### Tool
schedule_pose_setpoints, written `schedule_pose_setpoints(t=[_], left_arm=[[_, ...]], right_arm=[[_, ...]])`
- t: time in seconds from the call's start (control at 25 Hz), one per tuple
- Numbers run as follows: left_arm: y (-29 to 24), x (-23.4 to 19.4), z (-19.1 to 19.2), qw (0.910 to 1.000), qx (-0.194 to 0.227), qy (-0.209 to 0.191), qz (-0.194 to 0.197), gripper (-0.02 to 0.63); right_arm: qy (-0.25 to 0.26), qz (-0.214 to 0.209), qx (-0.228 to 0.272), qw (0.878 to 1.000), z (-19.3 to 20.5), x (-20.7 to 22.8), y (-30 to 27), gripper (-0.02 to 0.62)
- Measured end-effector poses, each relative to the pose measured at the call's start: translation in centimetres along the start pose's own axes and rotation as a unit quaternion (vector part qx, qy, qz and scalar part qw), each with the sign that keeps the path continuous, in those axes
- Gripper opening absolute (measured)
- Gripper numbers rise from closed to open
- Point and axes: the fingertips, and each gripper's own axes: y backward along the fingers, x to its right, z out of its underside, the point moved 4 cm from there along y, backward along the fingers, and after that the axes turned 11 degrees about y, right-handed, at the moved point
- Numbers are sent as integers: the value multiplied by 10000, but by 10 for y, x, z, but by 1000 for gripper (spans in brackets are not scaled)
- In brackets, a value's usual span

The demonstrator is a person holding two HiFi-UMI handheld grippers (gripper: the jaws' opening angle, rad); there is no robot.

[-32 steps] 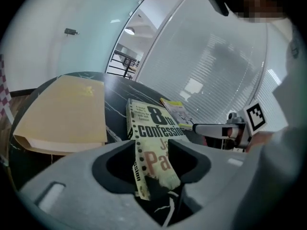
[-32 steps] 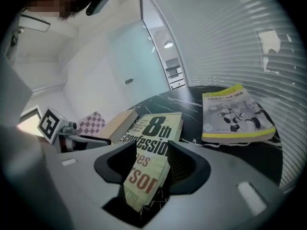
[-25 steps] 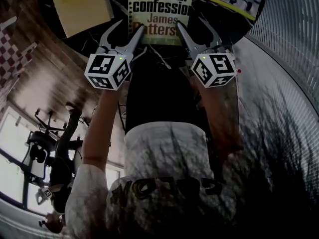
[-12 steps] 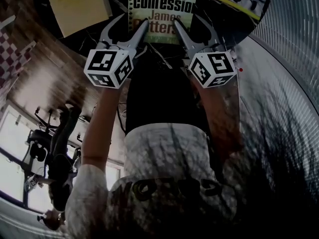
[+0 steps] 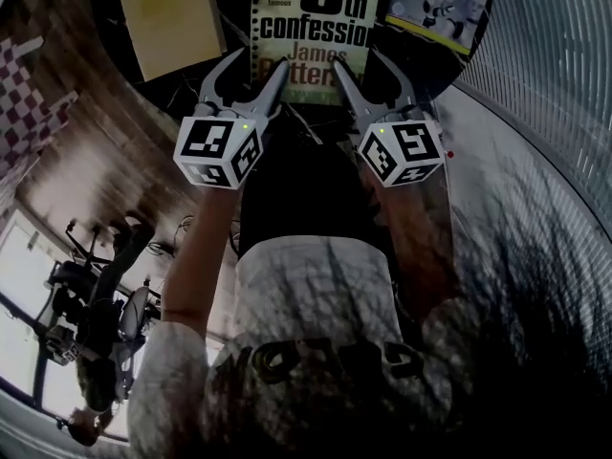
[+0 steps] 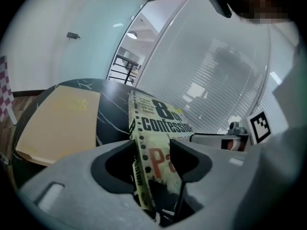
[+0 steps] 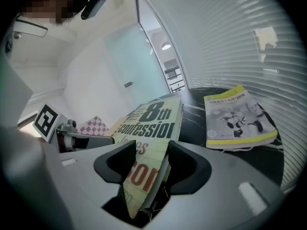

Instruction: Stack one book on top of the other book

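Note:
The paperback "8th confession" (image 5: 311, 27) is tilted up off the black marbled round table (image 6: 112, 114). My left gripper (image 5: 255, 62) is shut on its near left corner, with the spine edge between the pads (image 6: 152, 150). My right gripper (image 5: 360, 62) is shut on the near right corner (image 7: 151, 157). The right jaws have just been closing, with the book between them. A grey book with a yellow band (image 7: 237, 119) lies flat to the right, also visible in the head view (image 5: 440, 3). A plain tan book (image 6: 60, 121) lies flat to the left.
The table's curved edge runs close to both flat books. A ribbed glass wall (image 7: 230, 42) stands to the right. Wooden floor (image 5: 86, 161) and a chequered mat (image 5: 29, 103) lie to the left. The person's body fills the lower head view.
Both grippers have risen together with the paperback between them, and its near edge has lifted off the table. The two flat books have stayed put.

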Motion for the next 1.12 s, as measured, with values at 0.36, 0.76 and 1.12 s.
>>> schedule_pose_setpoints(t=[0.36,0.76,1.12], left_arm=[[49,52,-47,9997,214,-80,-69,233],[79,73,-74,9987,459,-33,-213,233],[140,47,-75,9909,942,342,-895,233]], right_arm=[[131,-78,159,9998,-67,-19,47,215],[375,-231,250,9987,-107,-33,66,215],[698,-1062,139,9918,-123,-89,44,215]])
